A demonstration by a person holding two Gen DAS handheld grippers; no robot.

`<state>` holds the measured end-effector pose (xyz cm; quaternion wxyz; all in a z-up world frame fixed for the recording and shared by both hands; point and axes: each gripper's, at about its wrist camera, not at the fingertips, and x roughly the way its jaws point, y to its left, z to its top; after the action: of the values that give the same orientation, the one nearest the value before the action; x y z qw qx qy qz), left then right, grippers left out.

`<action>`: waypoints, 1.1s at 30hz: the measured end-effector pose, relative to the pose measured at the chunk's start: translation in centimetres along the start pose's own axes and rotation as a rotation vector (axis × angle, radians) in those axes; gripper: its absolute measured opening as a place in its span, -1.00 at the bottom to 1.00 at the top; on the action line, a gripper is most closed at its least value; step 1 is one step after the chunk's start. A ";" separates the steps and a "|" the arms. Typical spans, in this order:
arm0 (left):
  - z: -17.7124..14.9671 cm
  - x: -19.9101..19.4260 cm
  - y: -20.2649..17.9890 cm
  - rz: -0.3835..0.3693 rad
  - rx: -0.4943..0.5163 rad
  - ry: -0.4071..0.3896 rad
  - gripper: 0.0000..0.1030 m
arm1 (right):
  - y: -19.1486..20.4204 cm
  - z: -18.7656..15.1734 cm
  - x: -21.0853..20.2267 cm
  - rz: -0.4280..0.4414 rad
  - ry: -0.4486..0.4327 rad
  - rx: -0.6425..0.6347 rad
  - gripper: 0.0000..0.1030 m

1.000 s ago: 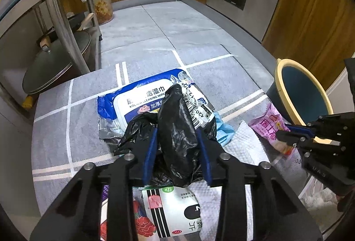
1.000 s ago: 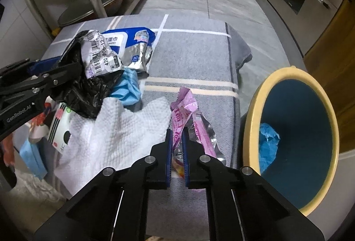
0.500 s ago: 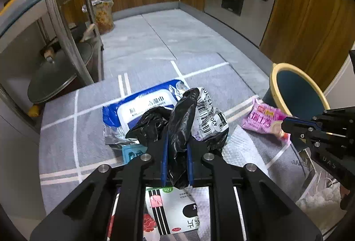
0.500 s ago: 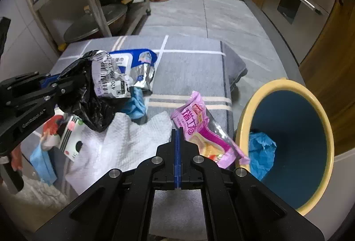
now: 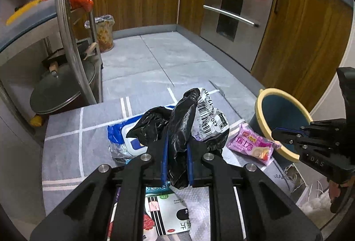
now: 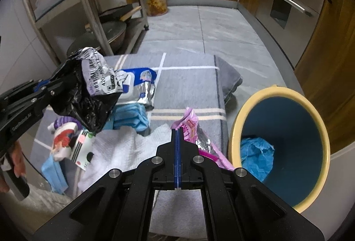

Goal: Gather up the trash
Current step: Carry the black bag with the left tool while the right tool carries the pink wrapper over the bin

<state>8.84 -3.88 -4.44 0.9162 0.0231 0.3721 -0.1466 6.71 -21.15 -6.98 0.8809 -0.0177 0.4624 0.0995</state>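
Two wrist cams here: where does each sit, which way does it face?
Left wrist: on the left gripper, facing down-forward over the mat; fingers clamp a black bag; right gripper at right edge.
Right wrist: on the right gripper, fingers clamping a pink wrapper beside the bin; a hand shows.
Shared: bag, wrapper, bin, wipes pack.

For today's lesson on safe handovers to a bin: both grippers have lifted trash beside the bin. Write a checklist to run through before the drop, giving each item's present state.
1. Left gripper clamps the black bag: ok.
2. Right gripper clamps the pink wrapper: ok.
3. Bin mouth unobstructed: ok.
4. Room in the bin: ok, only blue paper at the bottom.
5. Wrapper over the bin: not ok, it hangs beside the rim.
6. Bag clear of the trash on the mat: cannot tell.
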 end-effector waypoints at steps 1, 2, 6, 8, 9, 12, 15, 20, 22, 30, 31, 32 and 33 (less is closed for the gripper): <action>0.2 -0.3 0.0 -0.001 -0.006 -0.010 -0.75 | -0.1 0.1 -0.2 0.003 -0.005 0.006 -0.98; 0.3 -0.5 0.1 -0.002 -0.009 -0.016 -0.75 | -0.2 0.2 -0.4 0.010 -0.014 0.014 -0.98; 0.8 -1.3 0.4 -0.009 -0.018 -0.046 -0.75 | -1.0 0.5 -1.2 0.027 -0.036 0.047 -0.98; 1.0 -1.5 0.3 -0.009 -0.013 -0.053 -0.75 | -1.3 0.5 -1.1 0.037 -0.029 0.059 -0.98; 1.0 -1.5 0.2 -0.011 -0.013 -0.052 -0.75 | -1.5 0.4 -0.6 0.044 -0.004 0.070 -0.98; 0.9 -1.3 0.0 -0.013 -0.004 -0.039 -0.75 | -1.7 -0.1 0.9 0.007 0.055 0.074 -0.79; 0.8 -1.1 -0.3 -0.017 0.012 -0.031 -0.75 | -1.1 -0.4 2.3 -0.015 0.083 0.038 -0.18; 0.9 -0.5 -0.5 -0.029 0.033 -0.020 -0.75 | -0.5 -0.6 4.6 -0.042 0.143 -0.026 -0.04; 0.9 -0.2 -0.4 -0.031 0.031 -0.015 -0.75 | -0.4 -0.6 5.3 -0.039 0.168 -0.034 -0.18; 1.3 0.6 -0.2 -0.034 0.013 -0.012 -0.75 | -0.6 -0.7 5.8 0.010 0.216 -0.034 -0.98; 1.4 0.7 -0.2 -0.035 0.010 -0.011 -0.75 | -0.6 -0.6 5.5 0.017 0.204 -0.030 -0.98; 1.5 0.7 -0.3 -0.037 0.008 -0.013 -0.75 | -0.7 -0.3 4.9 0.030 0.184 -0.018 -0.98; 1.5 0.7 -0.4 -0.039 0.009 -0.015 -0.75 | -0.8 -0.2 4.6 0.039 0.172 -0.009 -0.98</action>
<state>10.25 -4.64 -3.84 0.9158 0.0190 0.3651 -0.1664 9.25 -21.19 -10.85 0.8358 -0.0209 0.5360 0.1168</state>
